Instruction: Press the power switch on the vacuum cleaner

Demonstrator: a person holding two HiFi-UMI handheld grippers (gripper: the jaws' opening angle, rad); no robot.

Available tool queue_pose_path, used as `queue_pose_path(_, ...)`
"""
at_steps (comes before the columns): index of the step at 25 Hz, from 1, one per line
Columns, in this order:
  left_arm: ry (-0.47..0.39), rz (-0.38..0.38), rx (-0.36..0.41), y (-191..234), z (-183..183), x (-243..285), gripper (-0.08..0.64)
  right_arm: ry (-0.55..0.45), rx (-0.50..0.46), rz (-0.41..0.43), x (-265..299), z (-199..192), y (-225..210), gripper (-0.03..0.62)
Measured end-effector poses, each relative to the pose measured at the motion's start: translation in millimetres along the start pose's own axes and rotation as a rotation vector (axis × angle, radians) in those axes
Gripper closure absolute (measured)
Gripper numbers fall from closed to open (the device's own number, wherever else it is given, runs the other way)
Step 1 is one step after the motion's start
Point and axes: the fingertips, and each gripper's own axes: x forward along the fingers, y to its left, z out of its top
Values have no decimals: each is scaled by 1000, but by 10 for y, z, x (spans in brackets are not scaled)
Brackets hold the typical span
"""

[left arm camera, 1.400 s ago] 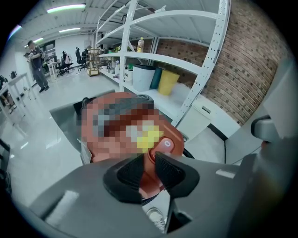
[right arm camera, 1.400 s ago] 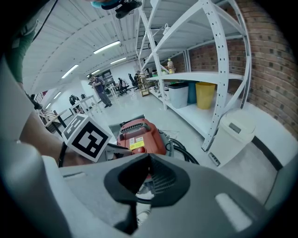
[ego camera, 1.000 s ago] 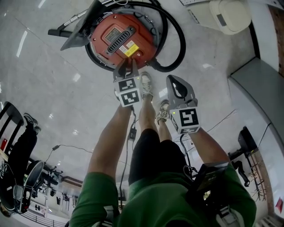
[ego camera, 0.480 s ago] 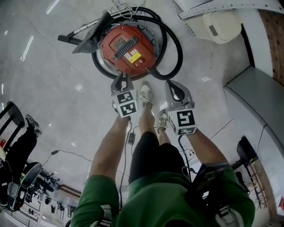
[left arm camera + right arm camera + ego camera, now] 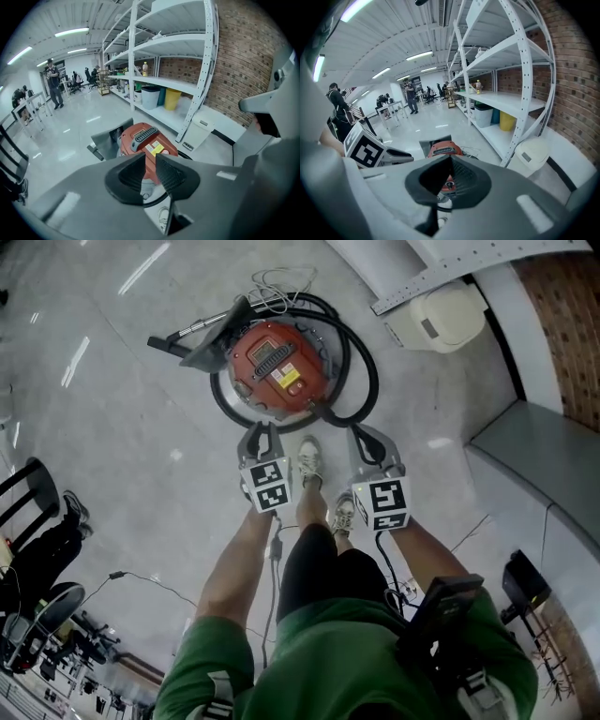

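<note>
Vacuum cleaner (image 5: 278, 367) is left on the floor (image 5: 112, 474), now farther away. Left gripper (image 5: 262, 430) is pulled back with fingers a little apart, right gripper (image 5: 364, 435) with fingers pressed together. Nothing is held. The press seems done already.

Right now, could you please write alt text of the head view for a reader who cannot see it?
Seen from above, a person in green stands on a grey floor and holds the left gripper and right gripper short of a red vacuum, neither touching it. A black hose coils round the vacuum.
</note>
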Motion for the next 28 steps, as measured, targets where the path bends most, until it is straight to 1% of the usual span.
queue_pose_path(8,-96,12,16,-87,284,-702,485,-59,-30,6,-516,316,97,589)
queue_pose_path(14,-173,21,-8,-130,475,-1255,485,-123,-43,9,-925,572,180,589)
queue_pose_path(21,-243,37,-56,-168,613,-1913,485,-196,-60,7,-1427,830,296,589)
queue_pose_path(28,-316,67,-58,-287,685,-2525,485,-261,-76,19,-1966,958,381,589)
